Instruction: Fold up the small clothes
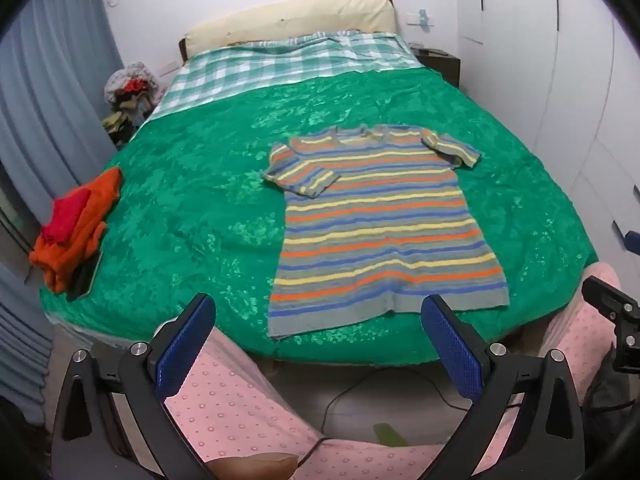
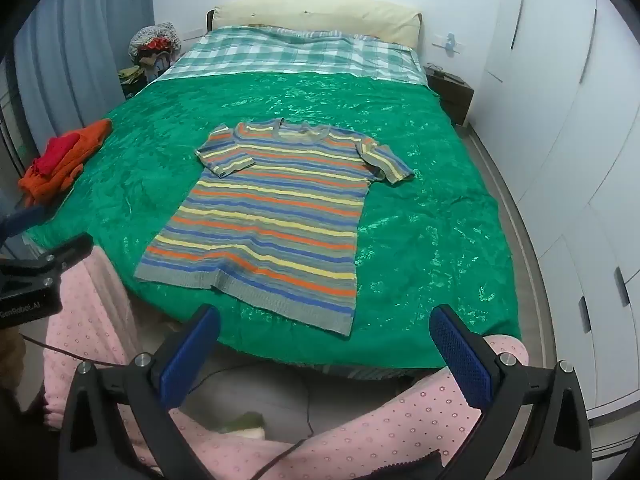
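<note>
Striped shirt [image 1: 384,224] lies flat on the bed [image 1: 192,184] ahead of both wide, empty hand-held grippers: left [image 1: 318,344], right [image 2: 325,344]. Best pinch the sleeves first, folding inward evenly.

A knitted shirt [image 1: 384,232] lies flat on the bed [image 1: 200,208], near its near edge, neckline toward the far end and hem toward the near edge. A pile of folded clothes [image 1: 74,224] sits at the bed's left edge, well apart from the shirt. A checked sheet [image 1: 280,64] covers the far part, with a headboard cushion [image 1: 292,16] behind it. A nightstand [image 2: 450,90] stands right of the bed's far end, and a clothes heap [image 2: 154,46] stands left of it.
</note>
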